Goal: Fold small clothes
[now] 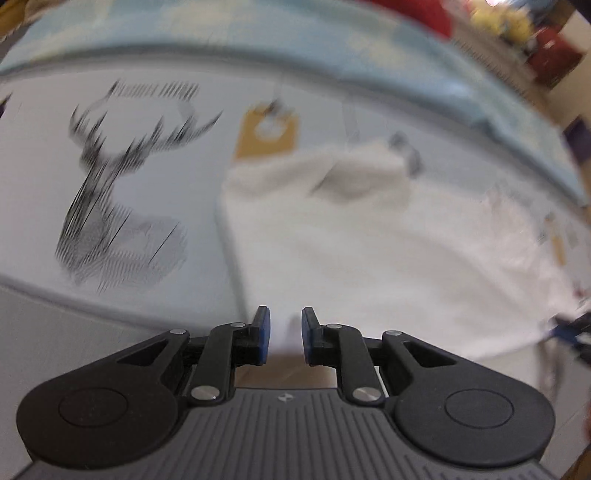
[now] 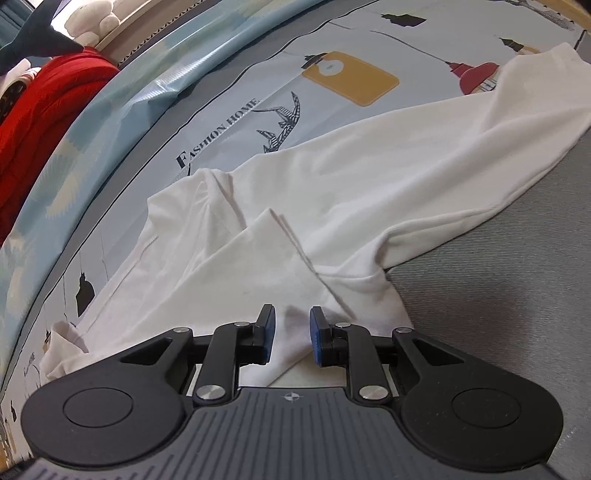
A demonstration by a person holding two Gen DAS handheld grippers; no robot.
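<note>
A white long-sleeved garment (image 2: 369,177) lies crumpled on a printed bed sheet (image 2: 221,122), one sleeve (image 2: 517,103) stretched toward the upper right. My right gripper (image 2: 292,332) is shut on a bunched fold of the garment's near edge, and cloth fills the gap between its blue pads. The left wrist view is blurred by motion. There the same white garment (image 1: 369,240) spreads across the middle and right. My left gripper (image 1: 285,334) is shut on its near edge, with white fabric between the narrow pads.
The sheet carries a deer print (image 1: 110,184), a yellow tag print (image 1: 266,133) and "FASHION HOME" lettering. Plain grey fabric (image 2: 498,277) covers the right side. A red blanket (image 2: 44,110) and plush toys (image 2: 92,18) lie beyond the bed's far edge.
</note>
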